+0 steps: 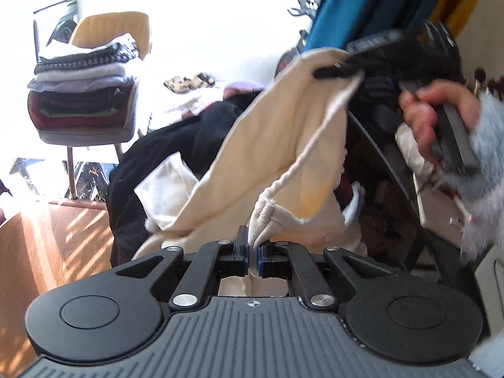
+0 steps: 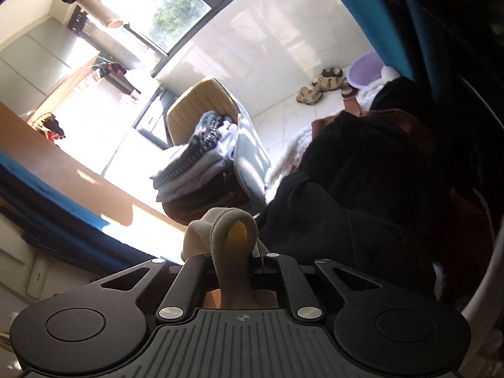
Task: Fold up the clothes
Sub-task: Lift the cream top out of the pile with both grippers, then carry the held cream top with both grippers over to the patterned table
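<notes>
A cream garment [image 1: 277, 145] hangs stretched between both grippers above a heap of dark clothes [image 1: 176, 145]. In the left wrist view my left gripper [image 1: 252, 252] is shut on its ribbed hem at the bottom centre. The right gripper [image 1: 337, 71], held by a hand [image 1: 438, 113] at the upper right, pinches the garment's far corner. In the right wrist view my right gripper [image 2: 236, 258] is shut on a bunched fold of the cream garment [image 2: 220, 230], which bulges over the fingers; the dark clothes heap [image 2: 362, 189] lies beyond.
A tan chair [image 1: 94, 94] at the left carries a stack of folded clothes [image 1: 85, 72]; the chair [image 2: 201, 107] and stack [image 2: 195, 160] also show in the right wrist view. A wooden tabletop [image 1: 47, 236], sandals [image 2: 321, 88] and a purple basin [image 2: 368, 69] lie on the pale floor. Blue fabric [image 1: 346, 6] hangs at the right.
</notes>
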{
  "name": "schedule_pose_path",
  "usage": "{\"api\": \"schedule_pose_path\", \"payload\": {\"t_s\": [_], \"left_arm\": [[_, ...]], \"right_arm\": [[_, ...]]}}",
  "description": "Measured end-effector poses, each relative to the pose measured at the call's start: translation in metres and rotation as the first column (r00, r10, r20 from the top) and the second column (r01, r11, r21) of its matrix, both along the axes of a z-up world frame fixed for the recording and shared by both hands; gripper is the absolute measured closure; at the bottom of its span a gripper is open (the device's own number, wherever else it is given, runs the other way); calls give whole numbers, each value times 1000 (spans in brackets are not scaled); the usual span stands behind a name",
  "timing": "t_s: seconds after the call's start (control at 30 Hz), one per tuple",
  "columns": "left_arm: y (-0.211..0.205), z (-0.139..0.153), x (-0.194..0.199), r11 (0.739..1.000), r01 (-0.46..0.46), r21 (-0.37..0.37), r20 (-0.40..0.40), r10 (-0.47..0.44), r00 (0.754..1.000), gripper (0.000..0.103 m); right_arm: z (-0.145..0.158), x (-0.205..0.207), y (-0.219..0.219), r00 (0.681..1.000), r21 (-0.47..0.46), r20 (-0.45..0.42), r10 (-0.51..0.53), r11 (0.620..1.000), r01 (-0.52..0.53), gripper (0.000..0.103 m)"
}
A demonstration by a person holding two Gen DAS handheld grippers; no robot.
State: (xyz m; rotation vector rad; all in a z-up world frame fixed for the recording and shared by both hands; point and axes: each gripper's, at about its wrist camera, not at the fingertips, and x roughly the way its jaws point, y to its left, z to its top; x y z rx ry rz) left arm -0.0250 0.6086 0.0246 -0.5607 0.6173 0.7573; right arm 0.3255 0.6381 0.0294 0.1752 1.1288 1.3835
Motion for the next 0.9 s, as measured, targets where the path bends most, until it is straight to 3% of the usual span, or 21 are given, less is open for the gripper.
{"api": "schedule_pose_path", "payload": {"t_s": [0.17, 0.3, 0.43, 0.53, 0.67, 0.8, 0.9], "left_arm": [[15, 93, -33, 976, -109, 187, 203, 70, 977, 98], [7, 165, -50, 925, -144, 352, 369, 4, 929, 98], [-11, 218, -70, 873, -141, 468, 504, -133, 853, 98], [-20, 241, -88, 845, -108, 523, 572, -254, 780, 98], [-22, 252, -107, 829, -4, 559, 603, -403, 688, 98], [-22, 247, -108, 806, 147, 573, 588, -529, 612, 98], [-28, 238, -104, 773, 271, 573, 579, -616, 534, 98]], "right_arm": [[101, -15, -61, 988, 256, 153, -20, 967, -20, 97], [178, -37, -122, 972, 448, 210, -101, 894, -4, 97], [243, -68, -183, 946, 586, 263, -190, 811, 0, 97], [281, -105, -234, 907, 666, 315, -280, 746, -1, 97], [311, -161, -294, 821, 722, 368, -437, 690, 44, 97], [315, -231, -340, 665, 738, 400, -631, 652, 174, 97], [308, -279, -369, 561, 731, 384, -734, 612, 301, 97]]}}
